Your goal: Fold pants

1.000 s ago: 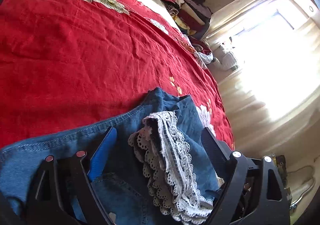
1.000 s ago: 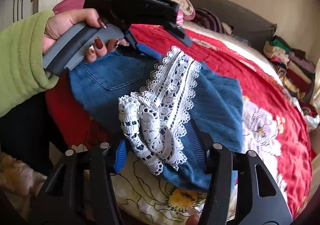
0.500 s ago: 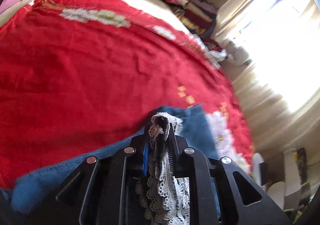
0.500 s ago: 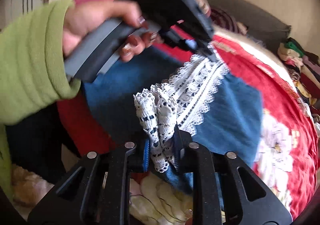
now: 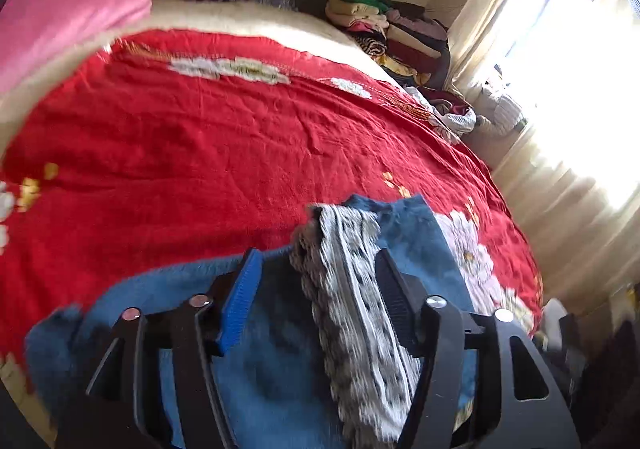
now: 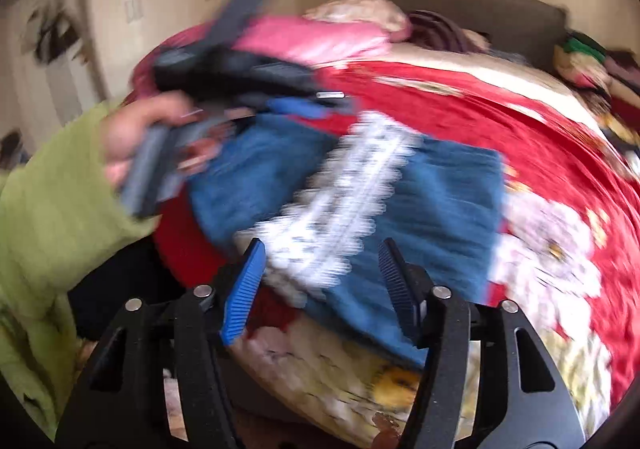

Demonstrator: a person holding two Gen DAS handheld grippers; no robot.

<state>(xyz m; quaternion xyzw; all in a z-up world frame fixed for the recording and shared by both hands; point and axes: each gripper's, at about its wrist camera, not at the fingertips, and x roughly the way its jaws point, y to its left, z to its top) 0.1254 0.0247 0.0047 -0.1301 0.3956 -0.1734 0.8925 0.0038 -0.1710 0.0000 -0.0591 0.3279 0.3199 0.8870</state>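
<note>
Both tools just let go: left tool [image 5: 316, 289] and right tool [image 6: 320, 281] spreading, lace trim [image 5: 356, 289] loose between pads. Pants [image 6: 440, 201] dropped at bed [image 5: 200, 137] 6 o'clock edge; fold placed, check alignment.

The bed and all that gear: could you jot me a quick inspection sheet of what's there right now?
Surface: red bedspread with flower patterns, wrinkled.
Job's things: blue denim pants lying near the bed's edge, white lace trim on top.
Clutter: stack of folded clothes at the far corner; pink bedding by the headboard.
Grippers: left gripper with jaws opening, lace between them but not pinched; right gripper with jaws opening over the lace, gripping nothing.
Cables: nothing seen.
Surroundings: bright window with curtains; a green sleeve beside the bed. Views are blurred.
</note>
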